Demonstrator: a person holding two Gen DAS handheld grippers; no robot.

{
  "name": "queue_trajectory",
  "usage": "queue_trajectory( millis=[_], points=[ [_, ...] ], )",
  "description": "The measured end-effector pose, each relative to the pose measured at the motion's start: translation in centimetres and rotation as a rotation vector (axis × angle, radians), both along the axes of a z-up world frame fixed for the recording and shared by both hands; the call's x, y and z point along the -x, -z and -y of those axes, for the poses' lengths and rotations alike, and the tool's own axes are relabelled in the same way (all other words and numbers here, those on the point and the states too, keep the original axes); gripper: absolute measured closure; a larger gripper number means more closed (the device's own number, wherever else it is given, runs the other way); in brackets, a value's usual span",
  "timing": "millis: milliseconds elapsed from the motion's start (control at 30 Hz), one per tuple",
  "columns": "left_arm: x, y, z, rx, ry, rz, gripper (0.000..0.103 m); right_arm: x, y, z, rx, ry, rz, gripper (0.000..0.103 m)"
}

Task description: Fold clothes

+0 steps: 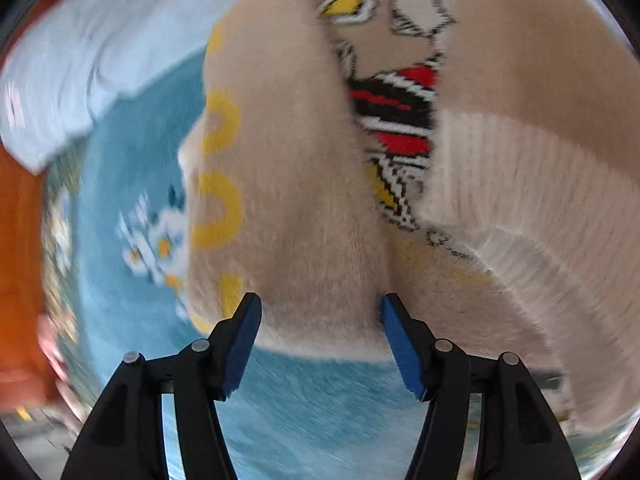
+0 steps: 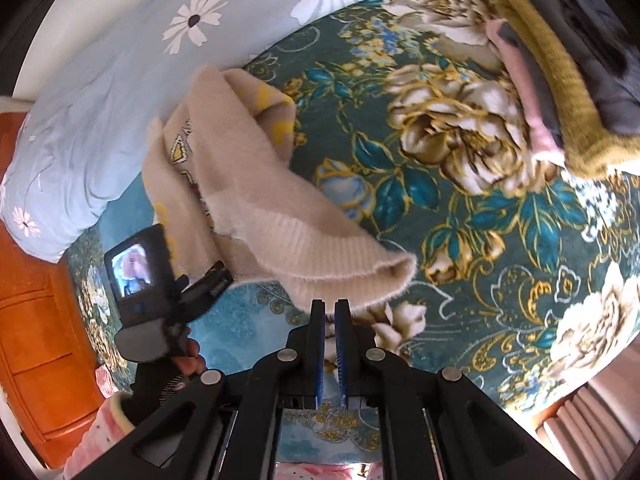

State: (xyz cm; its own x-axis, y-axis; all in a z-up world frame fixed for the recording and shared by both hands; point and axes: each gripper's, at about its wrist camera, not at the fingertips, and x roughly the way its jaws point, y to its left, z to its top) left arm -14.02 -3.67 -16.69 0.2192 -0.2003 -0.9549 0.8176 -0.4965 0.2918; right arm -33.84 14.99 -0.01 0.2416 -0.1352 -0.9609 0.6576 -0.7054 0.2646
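Here a fuzzy beige sweater (image 2: 256,184) lies bunched on a teal floral bedspread (image 2: 460,240), its knitted pattern of yellow, red, black and white folded inward and its ribbed hem (image 2: 344,268) curling toward the camera. In the left wrist view the same sweater (image 1: 304,184) fills most of the frame, blurred, with yellow rings along one edge and the ribbed band (image 1: 508,184) sweeping across the right side.

The left gripper (image 1: 321,304) stands with its blue-padded fingers (image 1: 240,344) spread wide apart, the sweater's near edge lying between the tips; nothing is pinched. The right gripper (image 2: 330,306) has its fingers drawn close together with only a thin slit between them, just short of the ribbed hem, and whether any cloth is caught there I cannot tell.

The left gripper's body, with a small lit screen (image 2: 132,268), shows at the left in the right wrist view, held by a hand (image 2: 188,356) with a pink sleeve (image 2: 100,436) below it.

A pale blue daisy-print quilt (image 2: 132,80) lies heaped beyond the sweater. A stack of folded clothes (image 2: 560,80), mustard, pink and grey, sits well apart on the bedspread. Orange wooden furniture (image 2: 36,340) stands beside the bed.
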Motion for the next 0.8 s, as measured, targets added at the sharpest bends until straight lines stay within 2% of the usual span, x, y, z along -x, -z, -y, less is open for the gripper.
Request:
queue_trajectory(
  millis=[67, 133, 167, 300, 367, 500, 533, 567, 633, 733, 800],
  points=[
    [-0.1, -0.2, -0.3, 0.014, 0.018, 0.009, 0.073, -0.1, 0.3, 0.6, 0.000, -0.011, 0.010, 0.096],
    [-0.7, -0.6, -0.5, 0.036, 0.011, 0.027, 0.088, -0.3, 0.8, 1.0, -0.003, -0.018, 0.023, 0.096],
    [-1.1, -0.8, -0.6, 0.050, 0.006, 0.034, 0.091, -0.5, 1.0, 1.2, -0.004, -0.022, 0.029, 0.096],
    [-5.6, -2.2, -0.4, 0.120, -0.078, 0.066, 0.094, -1.6, 1.1, 2.2, 0.011, -0.040, 0.049, 0.096],
    [-8.3, -2.4, 0.2, 0.120, -0.135, 0.071, 0.095, -2.4, 1.2, 2.8, 0.022, -0.052, 0.060, 0.096],
    [-16.4, -2.8, 2.4, 0.133, -0.325, 0.088, 0.096, -4.5, 1.3, 4.2, 0.036, -0.094, 0.079, 0.096],
    [-18.6, -2.9, 3.1, 0.149, -0.368, 0.109, 0.096, -5.0, 1.3, 4.7, 0.040, -0.107, 0.084, 0.096],
    [-21.0, -3.1, 4.0, 0.172, -0.406, 0.144, 0.103, -5.6, 1.3, 5.1, 0.043, -0.120, 0.088, 0.096],
    [-25.9, -3.5, 5.7, 0.209, -0.489, 0.193, 0.103, -6.7, 1.3, 5.9, 0.050, -0.147, 0.098, 0.096],
    [-34.0, -3.9, 8.3, 0.191, -0.647, 0.173, 0.103, -8.1, 1.4, 7.5, 0.061, -0.189, 0.108, 0.096],
    [-38.4, -4.6, 9.1, 0.162, -0.742, 0.080, 0.103, -8.6, 1.7, 8.8, 0.063, -0.209, 0.104, 0.096]
  ],
)
